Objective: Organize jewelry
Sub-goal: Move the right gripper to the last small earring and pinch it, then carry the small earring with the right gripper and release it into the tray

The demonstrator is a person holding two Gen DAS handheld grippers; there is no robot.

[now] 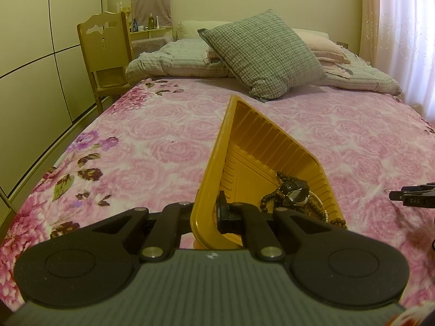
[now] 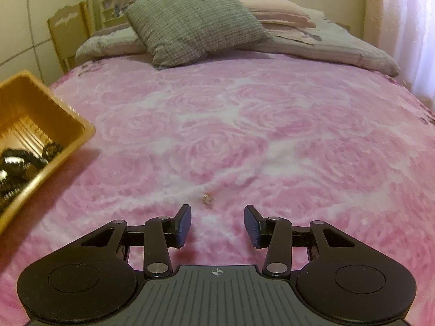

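Note:
My left gripper [image 1: 210, 212] is shut on the near wall of a golden plastic tray [image 1: 255, 133], holding it tilted above the bed. Inside the tray lie a dark bead bracelet [image 1: 267, 199], a black watch [image 1: 295, 191] and a pearl strand [image 1: 322, 206]. In the right wrist view the same tray [image 2: 35, 141] hangs at the left edge. My right gripper [image 2: 217, 221] is open low over the pink blanket, and a tiny pinkish jewel [image 2: 206, 198] lies just beyond and between its fingertips, untouched. The right gripper's fingers [image 1: 413, 194] poke in at the right edge of the left wrist view.
The pink rose-patterned blanket [image 2: 272, 125] covers the bed. A grey checked cushion [image 2: 190, 19], folded quilts and pink pillows [image 2: 272, 8] lie at the head. A wooden chair [image 1: 106, 51] stands at the left, beside wardrobe panels. Curtains [image 1: 402, 27] hang at the right.

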